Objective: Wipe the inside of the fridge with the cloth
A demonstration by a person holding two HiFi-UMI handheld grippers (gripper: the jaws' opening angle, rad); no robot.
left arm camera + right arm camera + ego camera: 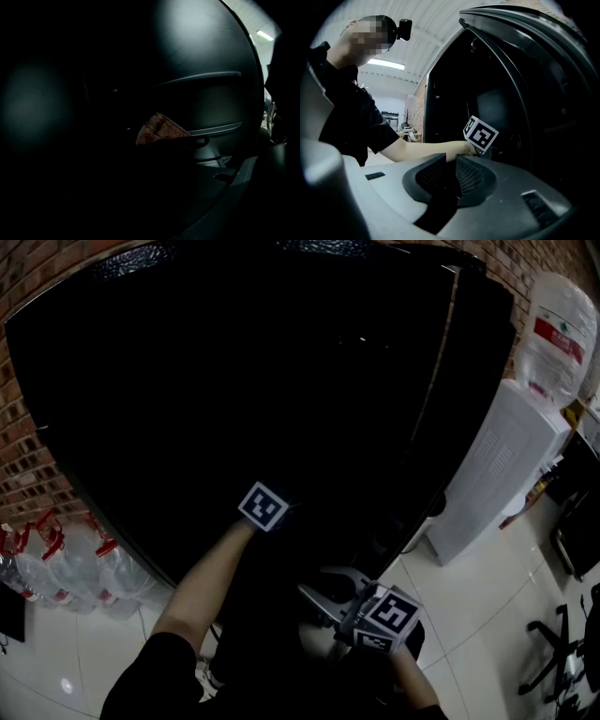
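The fridge [234, 381] stands open, its inside almost black. My left arm reaches into it; the marker cube [262, 506] of the left gripper shows, but its jaws are lost in the dark. In the left gripper view a brown cloth [161, 129] sticks out from the dark jaws, in front of grey moulded shelf ledges [201, 77]. The right gripper [317, 594] hangs low outside the fridge, its ribbed pads [427, 176] close together with nothing between them. From the right gripper view I see the left arm [426, 150] and its cube [481, 133] inside the fridge opening.
A white water dispenser [502, 465] with a bottle [558, 329] on top stands right of the fridge door [459, 399]. Several water bottles [66, 563] sit on the tiled floor at left against a brick wall. A chair base [562, 657] is at lower right.
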